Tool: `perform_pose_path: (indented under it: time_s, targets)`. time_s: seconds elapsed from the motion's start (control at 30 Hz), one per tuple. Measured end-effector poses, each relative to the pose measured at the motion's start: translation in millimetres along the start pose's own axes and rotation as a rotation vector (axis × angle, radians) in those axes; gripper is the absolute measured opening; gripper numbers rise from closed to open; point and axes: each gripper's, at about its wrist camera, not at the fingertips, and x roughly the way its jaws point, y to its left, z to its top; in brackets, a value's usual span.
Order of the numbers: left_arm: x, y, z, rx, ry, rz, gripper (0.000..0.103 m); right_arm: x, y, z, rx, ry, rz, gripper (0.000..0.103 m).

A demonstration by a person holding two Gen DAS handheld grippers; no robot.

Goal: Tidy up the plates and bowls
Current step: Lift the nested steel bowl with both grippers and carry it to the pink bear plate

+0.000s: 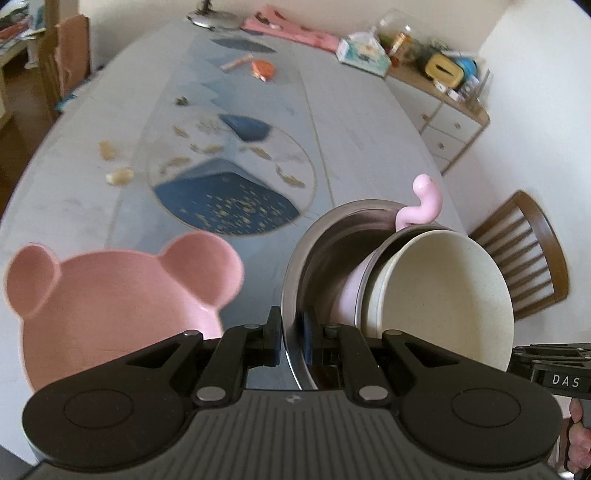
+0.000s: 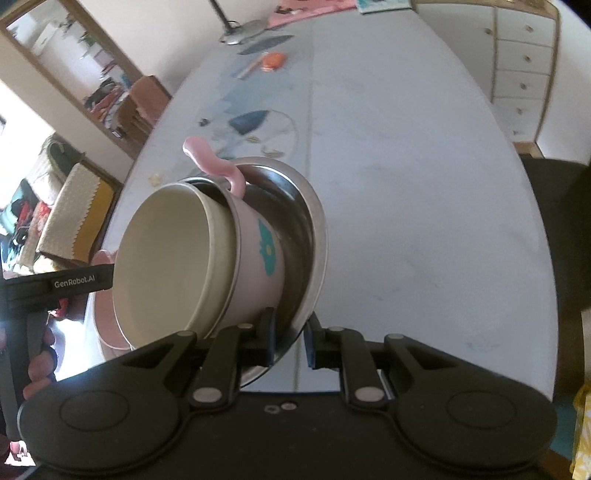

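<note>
A steel bowl (image 1: pixel 321 240) (image 2: pixel 316 236) is tilted and raised off the table, held by its rim on two sides. My left gripper (image 1: pixel 291 332) is shut on the rim at one side, and my right gripper (image 2: pixel 291 336) is shut on the opposite side. Inside the steel bowl lies a pink cup (image 1: pixel 347 291) (image 2: pixel 258 258) with a curly handle (image 1: pixel 424 199), and a cream bowl (image 1: pixel 443 288) (image 2: pixel 166 258) is nested in the cup. A pink bear-shaped bowl (image 1: pixel 110 302) (image 2: pixel 107 321) rests on the table to the left of the stack.
The long grey table (image 1: pixel 369 140) (image 2: pixel 406 184) carries a blue patterned mat (image 1: pixel 229 192), crumbs, an orange packet (image 1: pixel 263 69) and a lamp base (image 1: pixel 212 18) at its far end. A wooden chair (image 1: pixel 524 251) and a white drawer cabinet (image 1: pixel 450 129) stand on the right.
</note>
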Motion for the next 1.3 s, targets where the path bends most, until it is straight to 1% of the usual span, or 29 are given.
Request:
perform_pose_path:
  time_s: [0.3,0.53,0.7,0.9,1.03,1.3]
  targets:
    - [-39,43,2,-0.085,-0.065,0.078,0.010,16,51,22,-0.098,0.008,0.064,0.016]
    - [-61,83,-3,-0.141,-0.102,0.143,0.010,37,91,25,-0.156,0.027,0.113,0.016]
    - [-72,112,-13,-0.184,-0.111,0.178,0.010,53,118,23,-0.201,0.040,0.135,0.016]
    - [-76,142,-22,-0.214,-0.119,0.223,0.010,76,144,15,-0.241,0.056,0.157,0.016]
    - [-72,156,-30,-0.226,-0.121,0.239,0.010,89,156,9,-0.268,0.071,0.159,0.016]
    - [-55,164,-40,-0.220,-0.118,0.254,0.010,108,156,0,-0.283,0.098,0.134,0.016]
